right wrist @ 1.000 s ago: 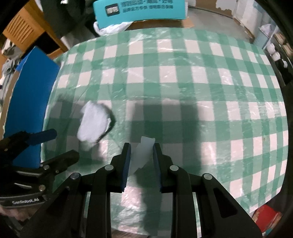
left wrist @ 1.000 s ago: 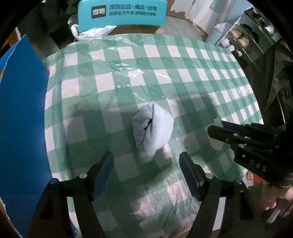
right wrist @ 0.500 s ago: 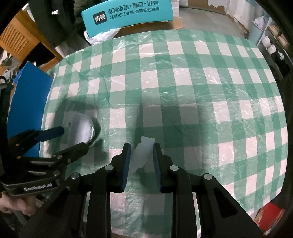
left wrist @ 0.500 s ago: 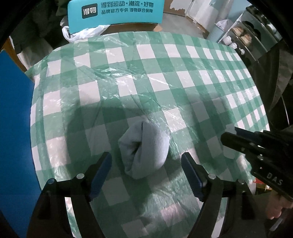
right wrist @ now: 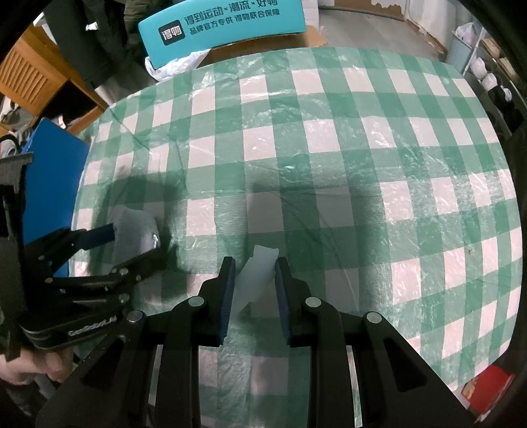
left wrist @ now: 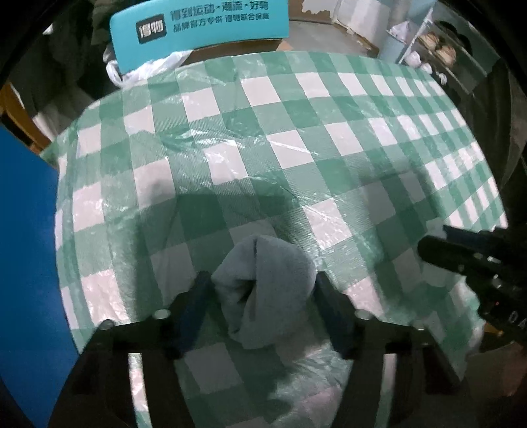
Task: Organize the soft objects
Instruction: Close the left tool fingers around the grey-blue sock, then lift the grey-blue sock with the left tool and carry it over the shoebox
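Rolled pale-blue fabric bundle (left wrist: 263, 289) is found lying on the green-and-white checked tablecloth under clear plastic film (left wrist: 296, 148), near the cloth's near-left edge. The bundle is seated between the two blue-padded fingers of the left gripper (left wrist: 263, 296); both pads are seen touching or just beside its sides, and the jaws are narrowed to about the bundle's width. In the right wrist view the same bundle (right wrist: 136, 230) is seen between those fingers of the left gripper (right wrist: 131, 245), resting on the cloth. Whether it is being squeezed firmly cannot be told, as the left wrist view is blurred.

A small pale, translucent soft strip (right wrist: 258, 278) is clamped between the blue pads of the right gripper (right wrist: 255, 286), whose jaws are nearly closed on it. The strip's upper end projects beyond the fingertips, above the tablecloth (right wrist: 329, 164), toward the cloth's near middle. The right gripper (left wrist: 461, 253) is also recorded at the right edge of the left wrist view.

A flat blue board (left wrist: 29, 263) is noted beside the tablecloth's left edge. A teal box with white printed characters (right wrist: 224, 23) is noted beyond the tablecloth's far edge.
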A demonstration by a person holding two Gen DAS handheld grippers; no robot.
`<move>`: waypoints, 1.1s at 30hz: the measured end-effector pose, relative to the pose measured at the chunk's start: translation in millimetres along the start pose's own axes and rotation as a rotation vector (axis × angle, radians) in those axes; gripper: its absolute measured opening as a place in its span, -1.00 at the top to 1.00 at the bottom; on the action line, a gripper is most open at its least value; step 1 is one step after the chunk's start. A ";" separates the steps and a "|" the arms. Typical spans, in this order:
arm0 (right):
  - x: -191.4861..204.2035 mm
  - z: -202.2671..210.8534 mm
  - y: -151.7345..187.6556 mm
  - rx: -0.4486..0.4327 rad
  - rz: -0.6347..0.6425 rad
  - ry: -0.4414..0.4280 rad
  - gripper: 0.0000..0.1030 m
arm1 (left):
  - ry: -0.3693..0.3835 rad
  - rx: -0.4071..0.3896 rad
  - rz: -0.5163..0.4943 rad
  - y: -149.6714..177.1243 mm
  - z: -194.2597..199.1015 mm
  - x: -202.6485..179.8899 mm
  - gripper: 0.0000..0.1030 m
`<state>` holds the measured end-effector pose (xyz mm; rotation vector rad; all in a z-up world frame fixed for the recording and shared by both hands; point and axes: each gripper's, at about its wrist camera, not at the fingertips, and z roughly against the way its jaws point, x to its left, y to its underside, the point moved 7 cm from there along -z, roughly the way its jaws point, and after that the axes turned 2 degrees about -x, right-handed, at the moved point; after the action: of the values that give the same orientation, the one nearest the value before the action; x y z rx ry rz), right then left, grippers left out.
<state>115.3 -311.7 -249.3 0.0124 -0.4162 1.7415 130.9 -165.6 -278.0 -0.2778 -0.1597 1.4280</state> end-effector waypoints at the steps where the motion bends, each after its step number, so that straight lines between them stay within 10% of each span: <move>1: -0.1 0.1 0.1 0.000 0.000 0.000 0.57 | -0.005 -0.003 -0.016 0.1 0.0 -1.3 -0.03; 10: 4.0 -0.3 -0.1 -0.001 0.013 -0.001 0.57 | 0.020 -0.022 -0.023 0.4 9.4 -2.2 0.43; 33: 28.4 31.9 -13.9 -0.070 0.089 0.035 0.57 | 0.041 -0.108 -0.016 -1.6 67.4 1.0 0.45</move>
<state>115.4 -291.7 -209.1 -0.0878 -0.4577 1.8115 114.0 -158.4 -213.2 -0.3940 -0.2054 1.3991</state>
